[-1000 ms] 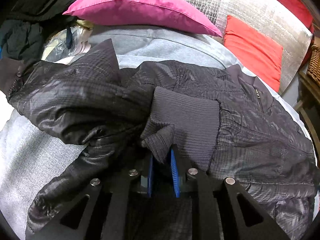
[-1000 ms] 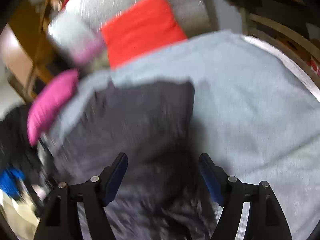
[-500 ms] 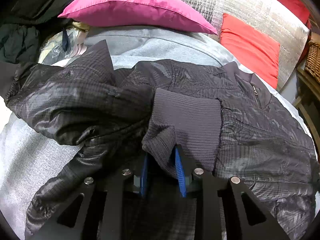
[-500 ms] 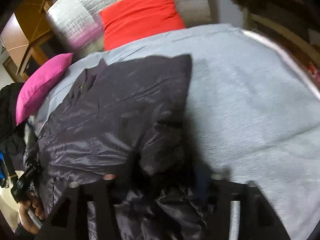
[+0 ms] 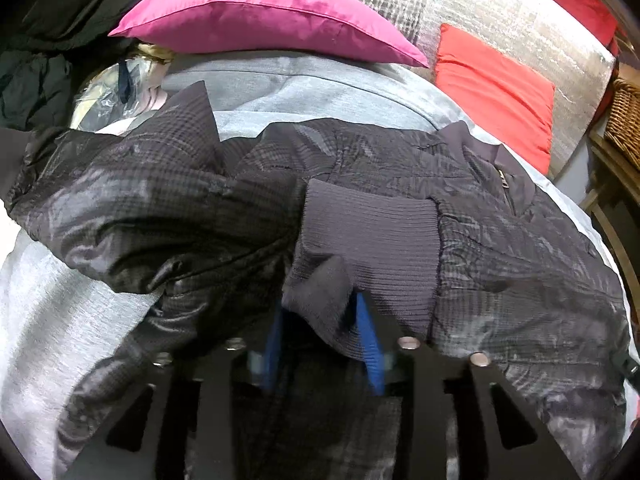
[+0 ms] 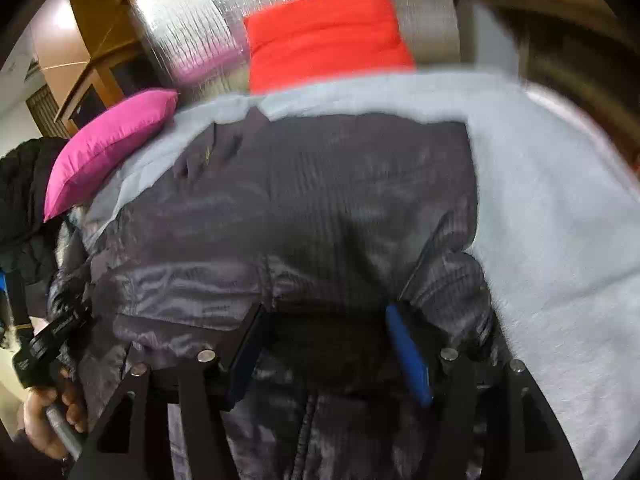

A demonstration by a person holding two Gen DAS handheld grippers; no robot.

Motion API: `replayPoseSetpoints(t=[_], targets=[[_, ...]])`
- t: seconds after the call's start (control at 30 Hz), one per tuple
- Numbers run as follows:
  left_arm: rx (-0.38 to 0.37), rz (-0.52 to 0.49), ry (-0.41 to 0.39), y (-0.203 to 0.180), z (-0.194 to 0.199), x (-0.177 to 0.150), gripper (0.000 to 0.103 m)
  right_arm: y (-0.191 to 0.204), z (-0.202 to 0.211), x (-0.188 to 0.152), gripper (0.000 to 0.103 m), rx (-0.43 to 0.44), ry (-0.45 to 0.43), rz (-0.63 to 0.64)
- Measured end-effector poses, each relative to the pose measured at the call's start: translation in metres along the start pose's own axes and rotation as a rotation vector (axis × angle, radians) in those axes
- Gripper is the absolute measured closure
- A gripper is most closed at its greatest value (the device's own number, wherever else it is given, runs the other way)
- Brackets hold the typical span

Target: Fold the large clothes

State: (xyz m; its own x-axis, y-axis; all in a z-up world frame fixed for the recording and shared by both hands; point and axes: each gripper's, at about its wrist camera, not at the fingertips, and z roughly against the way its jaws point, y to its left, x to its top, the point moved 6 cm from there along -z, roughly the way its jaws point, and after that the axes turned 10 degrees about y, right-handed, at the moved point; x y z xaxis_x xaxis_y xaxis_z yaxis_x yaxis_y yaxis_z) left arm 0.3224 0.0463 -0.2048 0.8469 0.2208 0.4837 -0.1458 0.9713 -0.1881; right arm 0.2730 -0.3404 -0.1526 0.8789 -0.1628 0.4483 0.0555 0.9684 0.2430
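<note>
Broadly, a dark jacket (image 5: 500,248) lies spread on a grey bed cover (image 5: 280,80), its sleeve folded in across the body so the ribbed cuff (image 5: 372,240) rests on the chest. By my reading the sleeve-in fold on this side is just being finished. The left gripper (image 5: 320,340) sits at the cuff's near corner and its jaws are opening; a lip of the cuff hangs between the blue pads, but they look clear of it, so the cuff seems released. The right gripper (image 6: 328,352) is at the jacket's near right edge, jaws fairly wide and opening a little, fabric bunched between them without a clear pinch.

Next, I judge, comes a firm grip on that right side or its sleeve, carried across to match.

Only the left view shows the cuff and the zip (image 5: 506,178); it also takes in the pink pillow (image 5: 260,12) and red cushion (image 5: 496,92). Only the right view, though blurred, shows the jacket's right edge on bare cover, and a hand (image 6: 52,420) gripping the other tool's handle.
</note>
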Motion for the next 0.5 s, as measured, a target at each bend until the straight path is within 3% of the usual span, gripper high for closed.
replayPoseSetpoints(t=[0.07, 0.1, 0.13, 0.23, 0.33, 0.43, 0.5], targets=[[-0.025, 0.023, 0.039, 0.008, 0.013, 0.001, 0.039, 0.015, 0.022, 0.0, 0.037, 0.005, -0.051, 0.06], [-0.073, 0.044, 0.044, 0.012, 0.022, 0.001, 0.039, 0.02, 0.032, -0.001, 0.036, -0.011, -0.074, 0.089], [-0.148, 0.076, 0.019, 0.024, 0.043, 0.001, 0.038, 0.025, 0.038, -0.004, 0.032, -0.011, -0.086, 0.111], [-0.177, 0.124, -0.087, 0.063, 0.09, 0.0, 0.018, 0.031, 0.043, -0.014, 0.031, -0.027, -0.073, 0.131], [-0.027, 0.225, -0.208, 0.145, 0.126, -0.003, 0.014, 0.043, 0.039, -0.032, 0.031, -0.057, -0.035, 0.155], [0.084, 0.349, -0.203, 0.223, 0.128, -0.01, 0.014, 0.064, 0.042, -0.043, 0.031, -0.069, -0.015, 0.206], [0.152, 0.482, -0.179, 0.286, 0.124, -0.021, 0.014, 0.099, 0.043, -0.044, 0.031, -0.073, -0.015, 0.285]])
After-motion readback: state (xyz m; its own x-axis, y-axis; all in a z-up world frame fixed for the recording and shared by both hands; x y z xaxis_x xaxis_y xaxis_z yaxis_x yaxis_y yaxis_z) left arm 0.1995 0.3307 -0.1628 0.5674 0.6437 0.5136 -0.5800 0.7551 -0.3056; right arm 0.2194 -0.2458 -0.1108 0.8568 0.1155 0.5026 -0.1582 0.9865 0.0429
